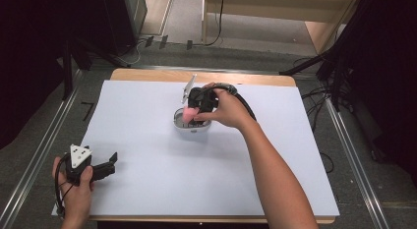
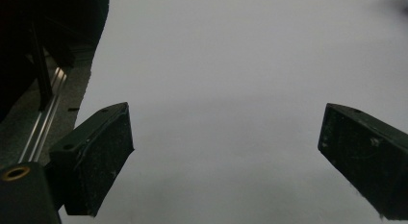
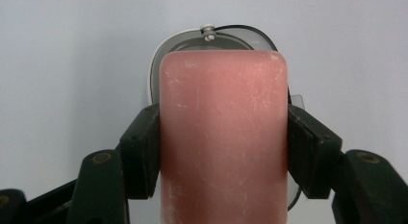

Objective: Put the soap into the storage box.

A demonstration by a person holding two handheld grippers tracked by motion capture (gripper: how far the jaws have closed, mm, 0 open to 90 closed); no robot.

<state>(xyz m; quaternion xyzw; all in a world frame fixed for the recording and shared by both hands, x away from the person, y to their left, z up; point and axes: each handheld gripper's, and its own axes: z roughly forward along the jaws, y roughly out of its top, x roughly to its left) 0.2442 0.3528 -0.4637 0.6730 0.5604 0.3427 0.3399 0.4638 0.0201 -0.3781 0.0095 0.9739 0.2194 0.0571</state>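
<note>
A pink bar of soap (image 3: 223, 137) is clamped between the two black jaws of my right gripper (image 3: 223, 154). From the high view, the right gripper (image 1: 196, 111) holds the pink soap (image 1: 189, 113) just above a white soap dish (image 1: 193, 128) with a clear hinged lid standing up behind it. Through the right gripper view the dish (image 3: 159, 65) lies directly under the soap, its grey inside partly hidden. My left gripper (image 1: 109, 165) rests at the table's near left corner, jaws wide apart over bare white surface; the left gripper (image 2: 226, 156) holds nothing.
The white table sheet (image 1: 147, 175) covers most of the wooden tabletop. Metal rails (image 1: 39, 155) run along the left and right sides. Black stands and cables crowd the floor beyond the far and right edges.
</note>
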